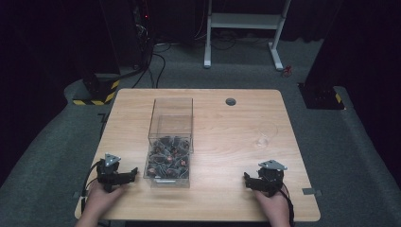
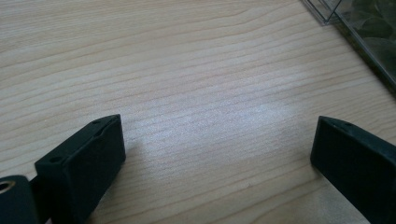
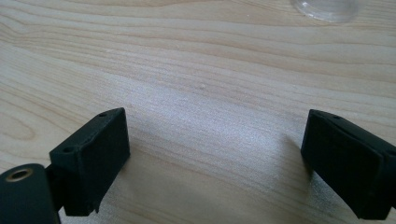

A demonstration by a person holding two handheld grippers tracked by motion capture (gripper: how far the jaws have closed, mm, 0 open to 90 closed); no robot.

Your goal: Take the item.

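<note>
High view: with both the left gripper point(image 1: 126, 176) and right gripper point(image 1: 251, 181) held apart and empty on the counter point(image 1: 222, 137), the clear box point(image 1: 169, 156) is probably best approached slowly.

A light wooden desk point(image 1: 222, 118) with rounded corners stands on grey carpet. A long clear plastic box point(image 1: 171, 142) lies left of the desk's centre; its near half holds a heap of small dark pieces. A small clear round item point(image 1: 264, 137), hard to identify, sits well apart toward the right edge. A dark round cable hole point(image 1: 231, 101) marks the far side.
</note>
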